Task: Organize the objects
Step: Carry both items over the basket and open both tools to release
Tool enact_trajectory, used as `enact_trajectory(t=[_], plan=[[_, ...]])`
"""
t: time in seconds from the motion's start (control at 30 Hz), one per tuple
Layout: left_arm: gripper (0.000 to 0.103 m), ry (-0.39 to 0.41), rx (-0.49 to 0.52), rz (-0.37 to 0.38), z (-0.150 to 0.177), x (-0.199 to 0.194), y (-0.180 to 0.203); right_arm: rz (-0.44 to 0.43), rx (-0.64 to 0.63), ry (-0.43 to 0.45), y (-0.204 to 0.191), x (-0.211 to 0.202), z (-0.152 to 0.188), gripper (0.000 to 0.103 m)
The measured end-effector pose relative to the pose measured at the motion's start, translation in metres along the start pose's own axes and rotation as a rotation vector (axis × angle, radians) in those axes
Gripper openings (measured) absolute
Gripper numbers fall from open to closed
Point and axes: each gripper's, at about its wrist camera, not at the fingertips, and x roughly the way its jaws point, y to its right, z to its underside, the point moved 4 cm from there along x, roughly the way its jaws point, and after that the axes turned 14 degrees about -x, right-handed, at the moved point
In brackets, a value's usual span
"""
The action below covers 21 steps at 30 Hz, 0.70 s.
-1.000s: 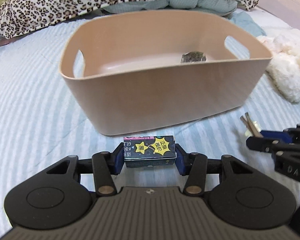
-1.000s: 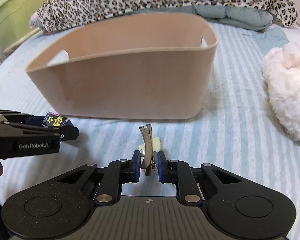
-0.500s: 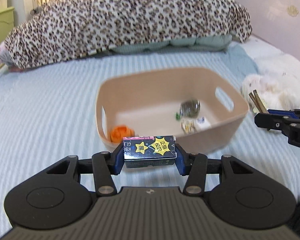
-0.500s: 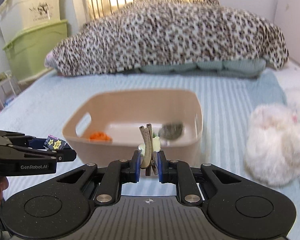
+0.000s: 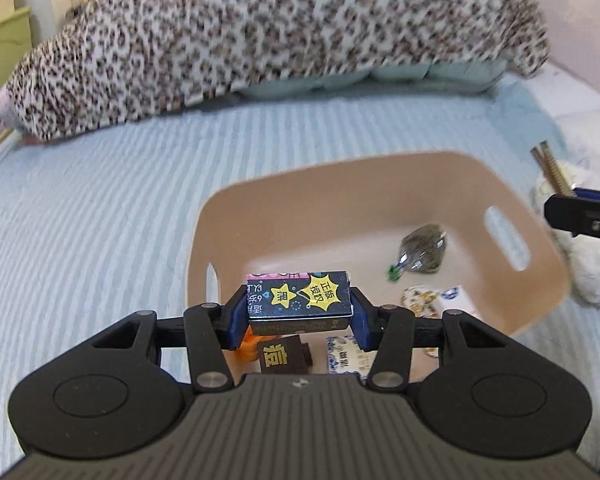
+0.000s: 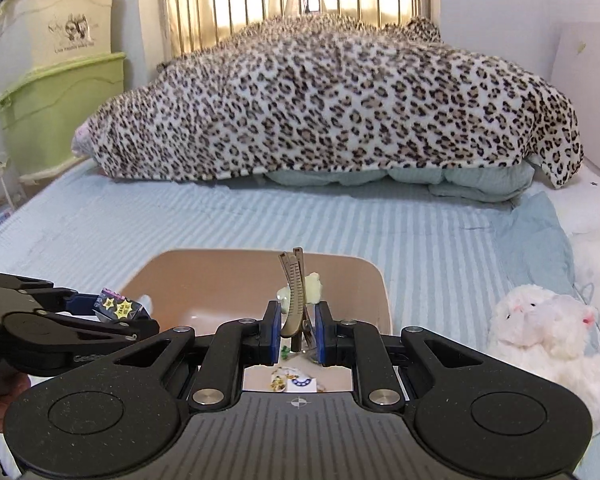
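Observation:
A beige plastic bin sits on the striped bed; it also shows in the right wrist view. My left gripper is shut on a small dark box with yellow stars and holds it above the bin's near left part. My right gripper is shut on a tan hair clip with a pale ornament, above the bin's near side. In the bin lie a grey-green pouch, a dark cube, an orange thing and small printed packets.
A leopard-print blanket lies across the far end of the bed. A white plush toy sits right of the bin. Green and cream storage boxes stand at the far left. Pale blue striped sheet surrounds the bin.
Both grippers have risen and moved forward over the bin, still holding the box and the clip. The view now looks down into the bin, and more of its contents show.

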Motion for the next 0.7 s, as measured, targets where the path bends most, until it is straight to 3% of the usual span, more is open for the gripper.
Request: enact_trajectory(t=[0.27,0.53,0.63,0.67,0.7], plan=[[0.052,-0.115,-0.005,-0.058,0.009,0.050,-0.004,-0.021,0.011,-0.125,-0.001,0.058,0.014,0.016],[0.055,-0.120,-0.007,-0.038,0.012,0.041,-0.003,-0.040,0.039,-0.215,-0.004,0.080,0.032,0.017],[0.072,-0.093,-0.005,-0.030,0.007,0.026,0.000,-0.042,0.056,-0.205,-0.002,0.072,0.030,0.042],[0.074,-0.075,-0.002,-0.029,0.006,0.019,0.002,-0.040,0.058,-0.195,-0.001,0.066,0.028,0.053],[0.075,-0.062,0.004,-0.028,0.006,0.012,0.002,-0.035,0.059,-0.182,0.000,0.060,0.025,0.057]])
